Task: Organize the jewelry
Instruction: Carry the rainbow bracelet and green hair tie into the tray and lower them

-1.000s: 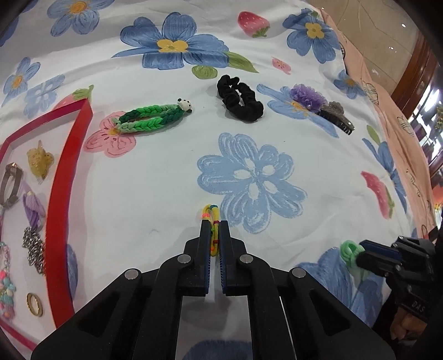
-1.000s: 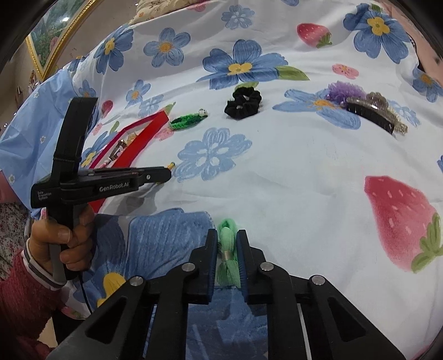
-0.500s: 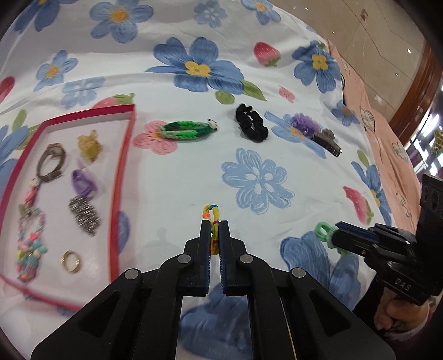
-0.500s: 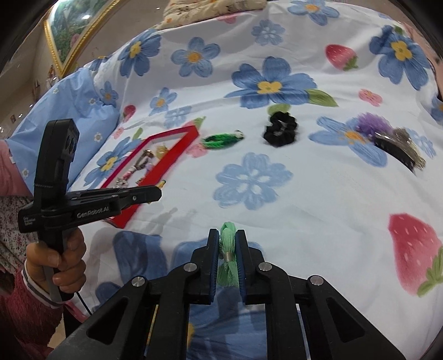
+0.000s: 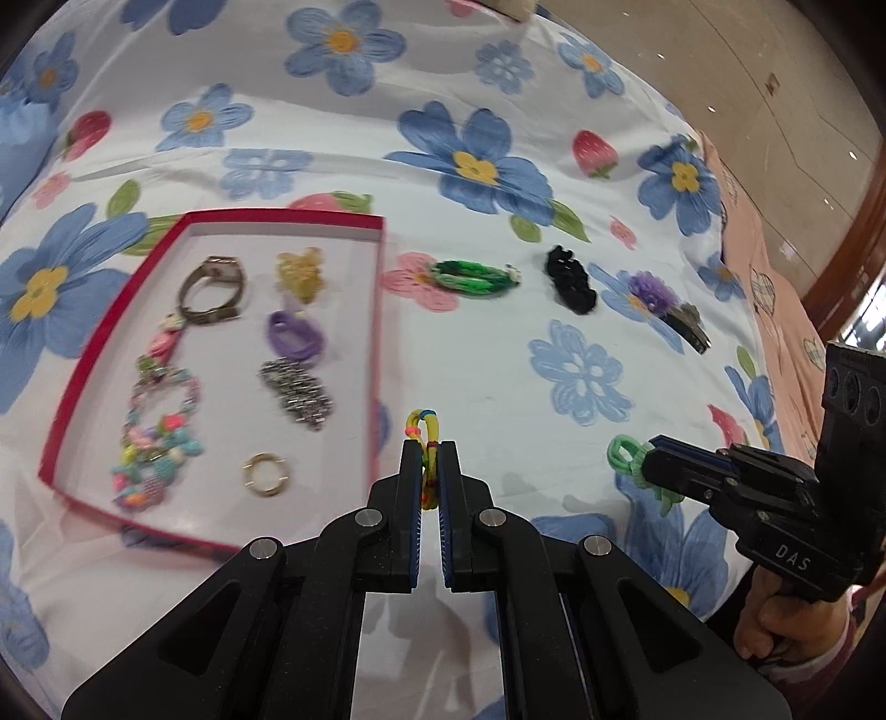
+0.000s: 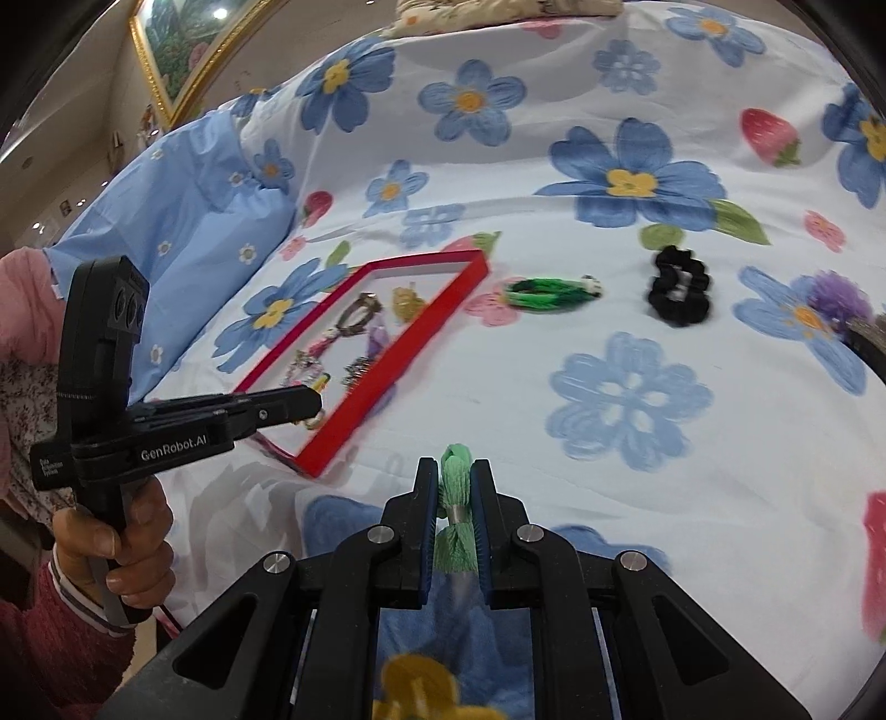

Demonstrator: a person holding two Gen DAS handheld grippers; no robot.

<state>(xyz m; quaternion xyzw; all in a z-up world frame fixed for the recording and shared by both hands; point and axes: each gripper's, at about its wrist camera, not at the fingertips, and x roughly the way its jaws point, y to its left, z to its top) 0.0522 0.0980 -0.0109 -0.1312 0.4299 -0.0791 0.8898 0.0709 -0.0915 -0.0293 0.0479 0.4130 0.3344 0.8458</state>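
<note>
A white cloth (image 5: 498, 387) with big blue flowers and red strawberries covers the whole surface, and a gold-framed painting (image 6: 177, 50) hangs on the wall behind. The left hand-held gripper (image 5: 429, 471) reads "GenRobot.AI" on its side in the right view; it is pinched shut on a rainbow loom band (image 5: 423, 437), up above the cloth just right of the red tray (image 5: 382, 310). The right hand-held gripper (image 6: 455, 487) reads "DAS" in the left view; it squeezes a light green hair tie (image 6: 455, 482). A watch (image 5: 213, 288), a ring (image 5: 264, 474) and a bead chain (image 5: 158, 432) lie in the tray. A green braided band (image 5: 473, 277), a black scrunchie (image 5: 570, 279) and a purple hair clip (image 5: 667, 302) lie apart, with bare cloth between them and the tray's edge.
</note>
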